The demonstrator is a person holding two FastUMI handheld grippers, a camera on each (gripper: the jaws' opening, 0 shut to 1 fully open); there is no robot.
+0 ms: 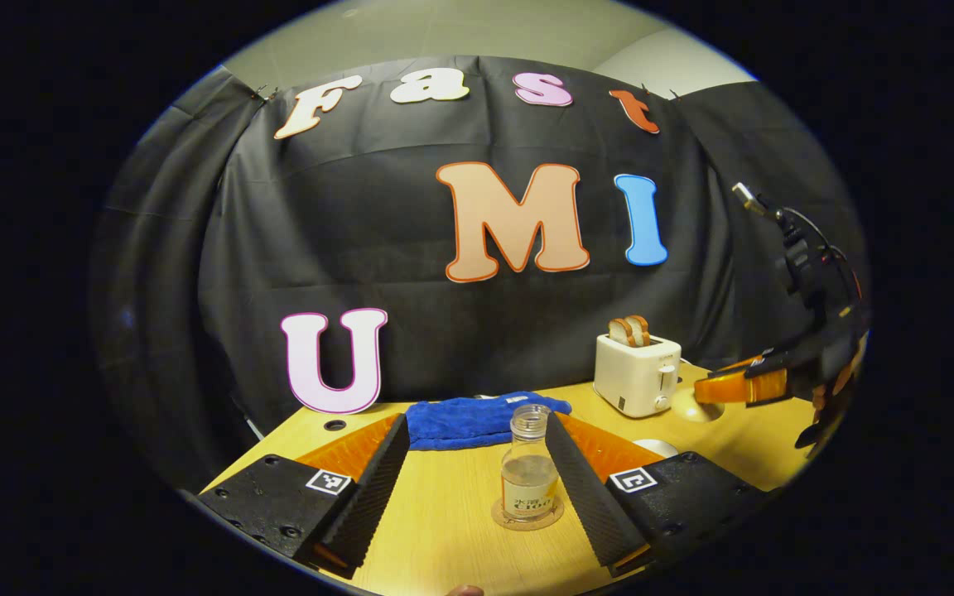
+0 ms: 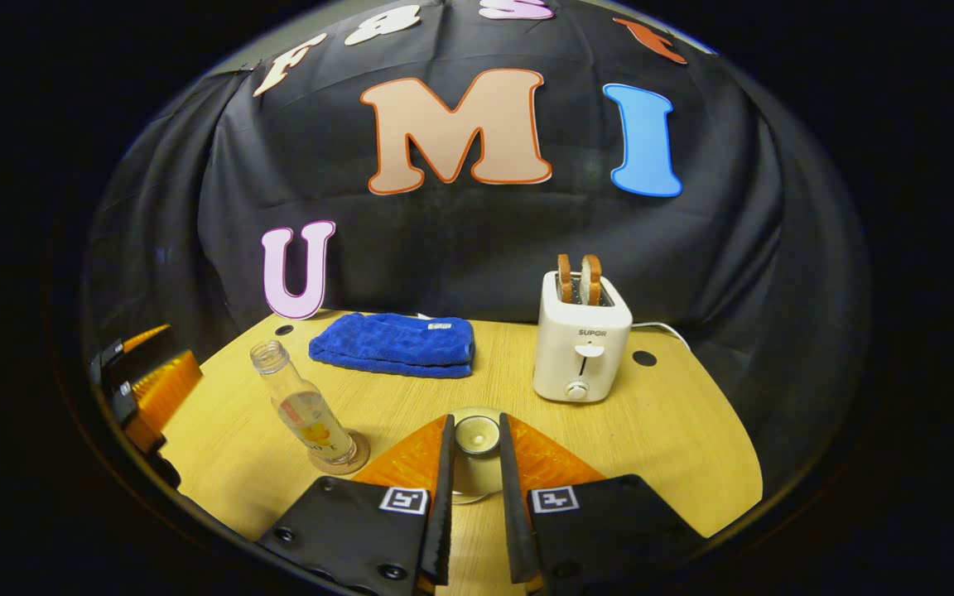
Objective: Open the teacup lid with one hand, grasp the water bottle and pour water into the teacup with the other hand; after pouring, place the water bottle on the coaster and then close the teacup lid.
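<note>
Nearest to me, in the right gripper view, the right gripper [image 2: 474, 488] has its fingers drawn close either side of the teacup lid [image 2: 476, 434], a small pale round knob sitting on top of the teacup [image 2: 469, 484]. The gap between fingers and lid is slim; I cannot tell whether both are pressing on it or just beside it. The cup stands toward the front of the desk [image 2: 676, 447], roughly mid-width.

In the left gripper view, the left gripper [image 1: 477, 488] has its fingers released, spread wide with the water bottle [image 1: 530, 463] standing between them, nearer the right-hand finger, touching neither as far as I can see. The bottle is upright on the coaster [image 1: 527, 515], uncapped, a little water in the bottom, near the front left of the desk.

Farther back, a blue towel [image 2: 394, 343] lies folded near the rear edge, and a white toaster [image 2: 580, 348] with two slices up stands toward the rear right.

With the bottle already on its coaster and let go, I'd judge the last step is in hand: seating the lid. What's left calls for the right fingers to release the knob and lift straight off without dragging the lid askew.
</note>
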